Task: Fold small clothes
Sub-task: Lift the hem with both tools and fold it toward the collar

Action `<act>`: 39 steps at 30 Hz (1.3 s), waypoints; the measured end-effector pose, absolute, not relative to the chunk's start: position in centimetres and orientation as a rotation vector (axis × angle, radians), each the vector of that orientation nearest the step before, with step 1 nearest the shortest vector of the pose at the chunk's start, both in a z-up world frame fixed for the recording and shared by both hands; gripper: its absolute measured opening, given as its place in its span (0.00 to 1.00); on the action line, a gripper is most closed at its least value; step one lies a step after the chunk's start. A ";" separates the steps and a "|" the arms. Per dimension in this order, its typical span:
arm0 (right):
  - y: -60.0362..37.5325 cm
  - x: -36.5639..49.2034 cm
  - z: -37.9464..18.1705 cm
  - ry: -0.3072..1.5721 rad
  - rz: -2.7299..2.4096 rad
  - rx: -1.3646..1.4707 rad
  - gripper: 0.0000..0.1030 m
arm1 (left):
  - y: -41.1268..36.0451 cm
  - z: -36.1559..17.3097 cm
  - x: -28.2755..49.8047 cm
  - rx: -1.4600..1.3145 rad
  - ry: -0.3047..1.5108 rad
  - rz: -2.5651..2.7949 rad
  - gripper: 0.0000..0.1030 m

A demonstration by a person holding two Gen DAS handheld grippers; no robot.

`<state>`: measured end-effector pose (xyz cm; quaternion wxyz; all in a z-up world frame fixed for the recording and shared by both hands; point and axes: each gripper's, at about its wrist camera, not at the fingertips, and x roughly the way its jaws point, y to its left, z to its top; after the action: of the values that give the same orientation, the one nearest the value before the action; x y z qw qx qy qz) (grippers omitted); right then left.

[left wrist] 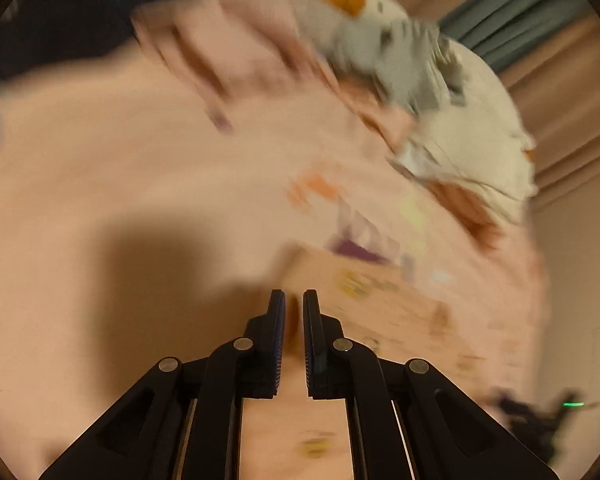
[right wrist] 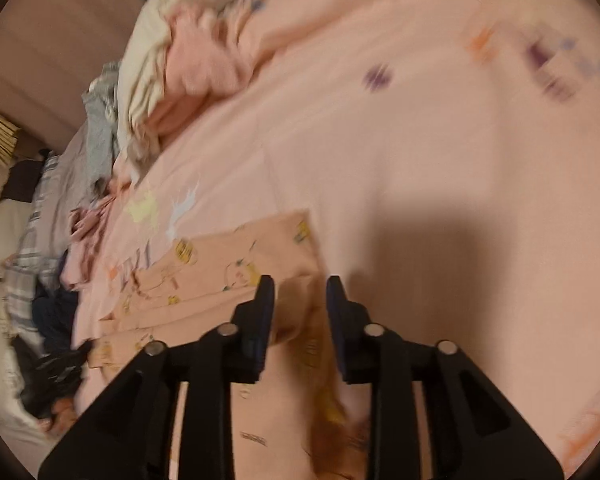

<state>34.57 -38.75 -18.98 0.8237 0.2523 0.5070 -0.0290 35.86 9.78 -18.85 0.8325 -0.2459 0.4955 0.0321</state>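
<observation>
Left wrist view: the left hand-held gripper (left wrist: pixel 294 300) points down at a pink printed bedsheet (left wrist: pixel 140 168), its jaws drawn nearly together; whether cloth is pinched between them is unclear. The peach printed garment (left wrist: pixel 380 304) lies just ahead and right. A plush toy (left wrist: pixel 380 36) rests beyond.

Right wrist view: the right hand-held gripper (right wrist: pixel 300 292) stands spread over the garment's (right wrist: pixel 228 272) right edge, its pads not pressing on it. A clothes pile (right wrist: pixel 60 220) lies left.

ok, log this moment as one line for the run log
task: fold small clothes | garment: peach printed garment on pink bedsheet | left gripper: shut | right gripper: open over the garment's edge
</observation>
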 end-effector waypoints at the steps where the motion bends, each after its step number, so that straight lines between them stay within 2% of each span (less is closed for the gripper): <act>1: -38.9 34.0 -18.3 1.069 -0.067 0.527 0.43 | 9.5 -17.8 35.1 -0.435 1.026 0.104 0.03; 3: -38.9 32.7 -16.9 1.042 -0.043 0.522 0.42 | 8.2 -16.1 33.2 -0.305 0.997 0.078 0.03; 4: -38.6 32.2 -16.6 1.043 -0.020 0.510 0.33 | 7.5 -15.9 32.5 -0.282 1.007 0.031 0.03; 5: -38.0 31.9 -16.3 1.048 0.007 0.489 0.16 | 6.4 -16.0 31.6 -0.276 1.031 -0.036 0.03; 7: -36.3 31.2 -16.6 1.068 0.023 0.437 0.10 | 4.9 -17.0 30.6 -0.292 1.080 -0.106 0.03; 14: -32.0 32.1 -22.5 1.212 0.070 0.413 0.09 | -1.0 -21.6 32.1 -0.247 1.175 -0.165 0.03; 23: -31.3 41.8 -22.7 1.199 0.026 0.336 0.06 | -1.2 -22.6 41.4 -0.299 1.170 -0.045 0.03; 25: -32.3 43.4 -22.0 1.176 -0.016 0.355 0.11 | 0.0 -22.0 43.3 -0.342 1.149 0.004 0.03; 30: -34.8 41.7 -18.4 1.073 0.023 0.391 0.12 | 3.3 -18.3 41.0 -0.369 1.023 0.027 0.03; 36: -33.7 37.3 -18.0 1.105 0.073 0.315 0.12 | 1.8 -18.8 36.7 -0.320 1.103 -0.165 0.03; 39: -31.7 36.9 -20.4 1.176 0.105 0.267 0.13 | -0.6 -22.1 38.1 -0.297 1.203 -0.160 0.03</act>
<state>36.92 -31.73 -20.42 0.8224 0.1255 0.5528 0.0493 38.12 -0.56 -22.12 0.8110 -0.1391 0.5633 -0.0750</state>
